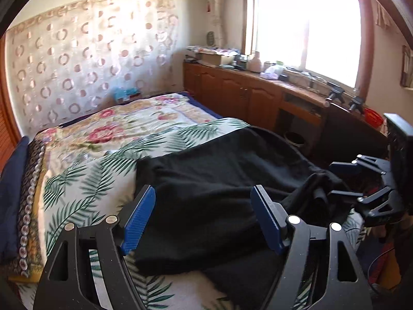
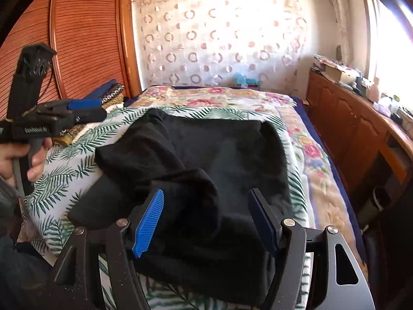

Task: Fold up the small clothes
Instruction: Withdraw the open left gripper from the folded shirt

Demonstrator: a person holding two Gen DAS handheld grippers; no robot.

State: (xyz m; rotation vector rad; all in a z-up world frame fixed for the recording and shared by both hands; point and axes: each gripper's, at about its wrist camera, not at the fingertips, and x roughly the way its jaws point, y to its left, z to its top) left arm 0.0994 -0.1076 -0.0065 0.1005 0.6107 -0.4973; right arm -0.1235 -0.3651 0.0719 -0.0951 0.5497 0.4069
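A black garment [image 1: 222,180] lies partly folded and rumpled on the palm-leaf sheet [image 1: 85,178] of the bed. My left gripper [image 1: 204,193] hovers over its near left part, jaws wide apart, blue pads clear of the cloth. From the right wrist view the same garment [image 2: 211,155] spreads ahead, one flap laid over its near side. My right gripper [image 2: 206,196] stands open above that flap, nothing pinched. The left gripper [image 2: 100,109], held by a hand [image 2: 15,157], sits off the garment's left edge. The right gripper [image 1: 346,180] shows at the garment's bunched right corner.
A floral quilt [image 1: 124,126] covers the far half of the bed. Folded dark blankets [image 1: 13,193] lie along its left edge. Wooden cabinets [image 1: 232,90] with a cluttered top run under the window on the right, a bin [image 1: 294,137] on the floor. A louvered wardrobe [image 2: 85,33] stands far left.
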